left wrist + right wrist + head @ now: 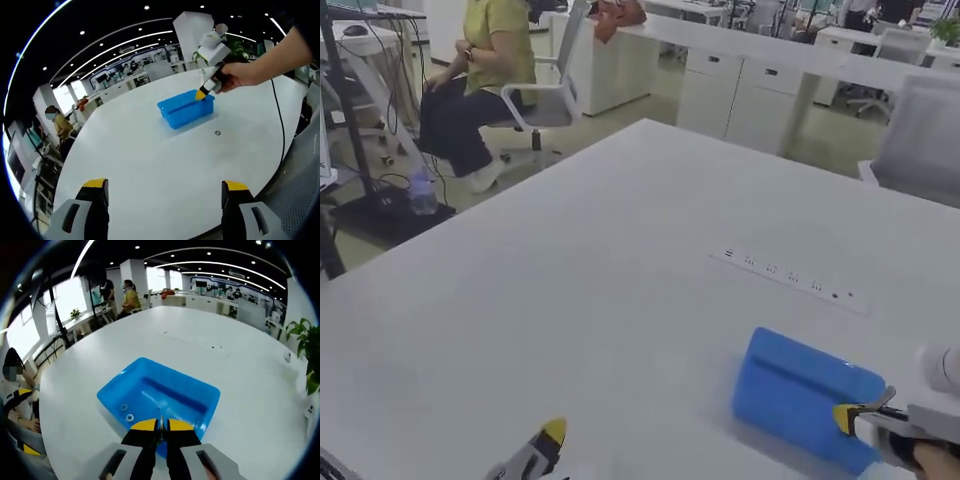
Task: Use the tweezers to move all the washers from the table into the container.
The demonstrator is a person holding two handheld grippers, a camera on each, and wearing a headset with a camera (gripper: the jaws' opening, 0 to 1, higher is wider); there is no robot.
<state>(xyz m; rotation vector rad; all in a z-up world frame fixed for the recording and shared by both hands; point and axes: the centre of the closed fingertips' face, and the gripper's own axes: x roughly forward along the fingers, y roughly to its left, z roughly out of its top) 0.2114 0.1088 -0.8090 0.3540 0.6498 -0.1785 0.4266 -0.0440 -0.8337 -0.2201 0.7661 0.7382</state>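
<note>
The blue container (798, 392) stands on the white table (590, 300) at the near right, and it also lies ahead of my right gripper (161, 424). Two washers (127, 412) lie in its near left corner. That gripper hovers over the container's near rim, shut on the thin tweezers (161, 416). From the head it is seen at the container's right end (844, 418). One washer (217, 133) lies on the table just beside the container (186, 107). My left gripper (165, 186) is open with nothing between its fingers, well back from the container; one yellow fingertip (553, 432) pokes in at the bottom.
A socket strip (790, 275) is set into the table beyond the container. A person sits on an office chair (545, 100) past the far left edge. Another chair (920, 140) stands at the right. A potted plant (302, 345) is off the table's side.
</note>
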